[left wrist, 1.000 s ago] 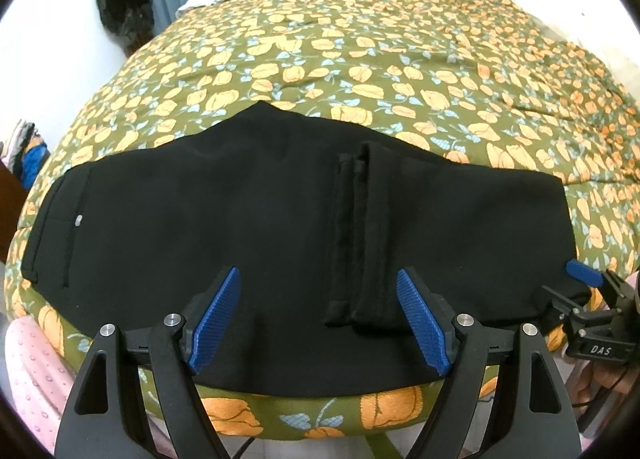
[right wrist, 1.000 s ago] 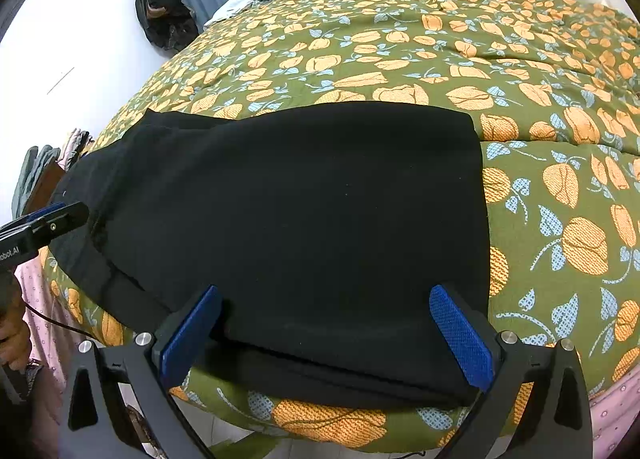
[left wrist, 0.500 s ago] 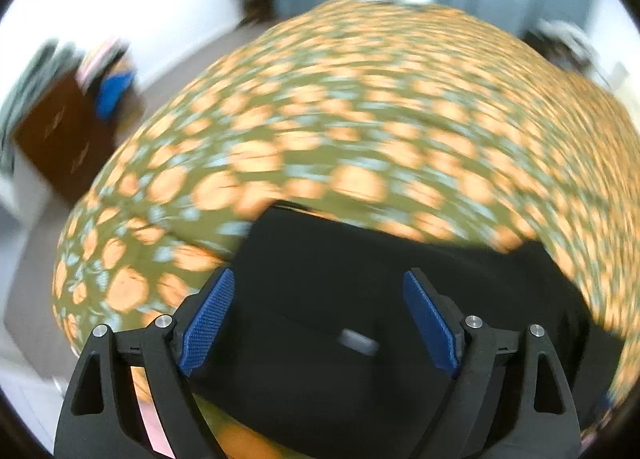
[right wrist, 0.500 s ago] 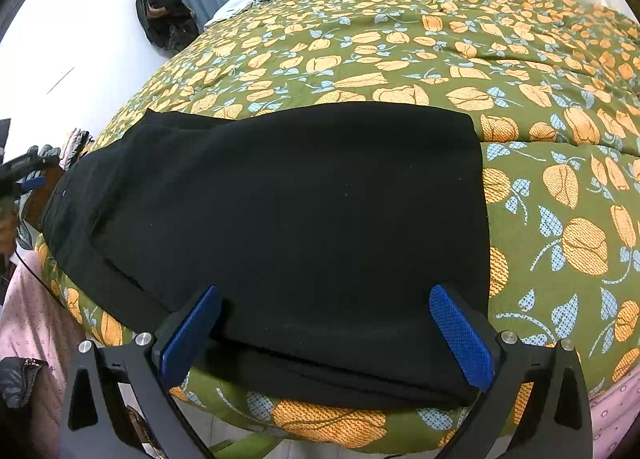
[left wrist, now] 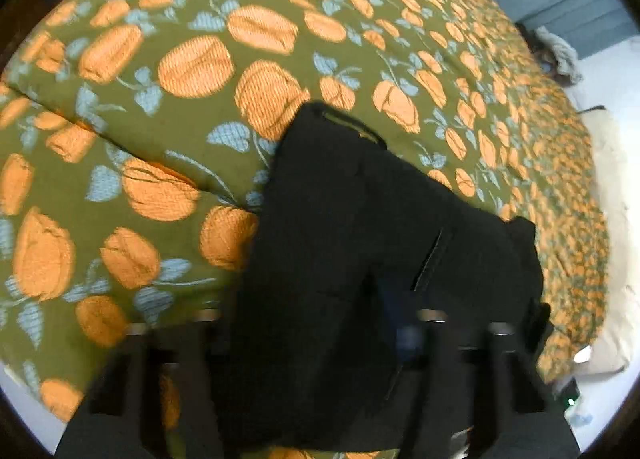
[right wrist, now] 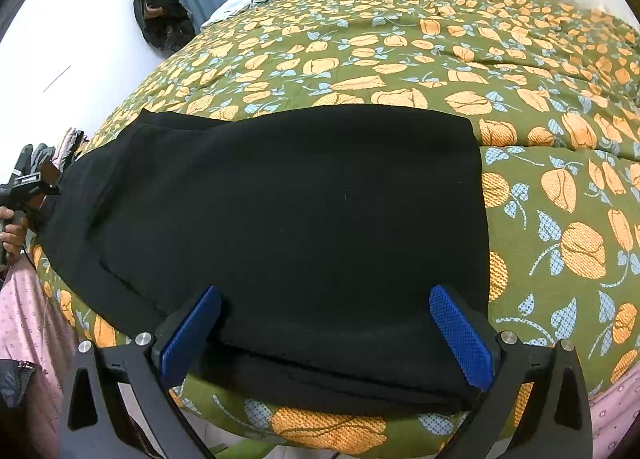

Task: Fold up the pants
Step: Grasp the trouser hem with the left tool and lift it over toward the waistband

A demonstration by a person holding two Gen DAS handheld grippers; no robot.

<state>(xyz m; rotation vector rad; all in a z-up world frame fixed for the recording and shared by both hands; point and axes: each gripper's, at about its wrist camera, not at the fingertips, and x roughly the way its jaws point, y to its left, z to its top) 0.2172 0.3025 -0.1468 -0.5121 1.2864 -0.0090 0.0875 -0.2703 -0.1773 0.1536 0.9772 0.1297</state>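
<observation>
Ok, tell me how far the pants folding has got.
Partly done: the pants lie flat on the bed, doubled into layers along the near edge. In hand: the left gripper is at the waistband end, its view blurred. The right gripper hangs open over the folded edge. Further folds remain.

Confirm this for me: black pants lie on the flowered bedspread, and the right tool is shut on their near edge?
Not quite. In the right wrist view the right tool is open, its blue pads spread wide on either side of the near edge, gripping nothing. The rest holds: the black pants lie on the flowered bedspread.
</observation>
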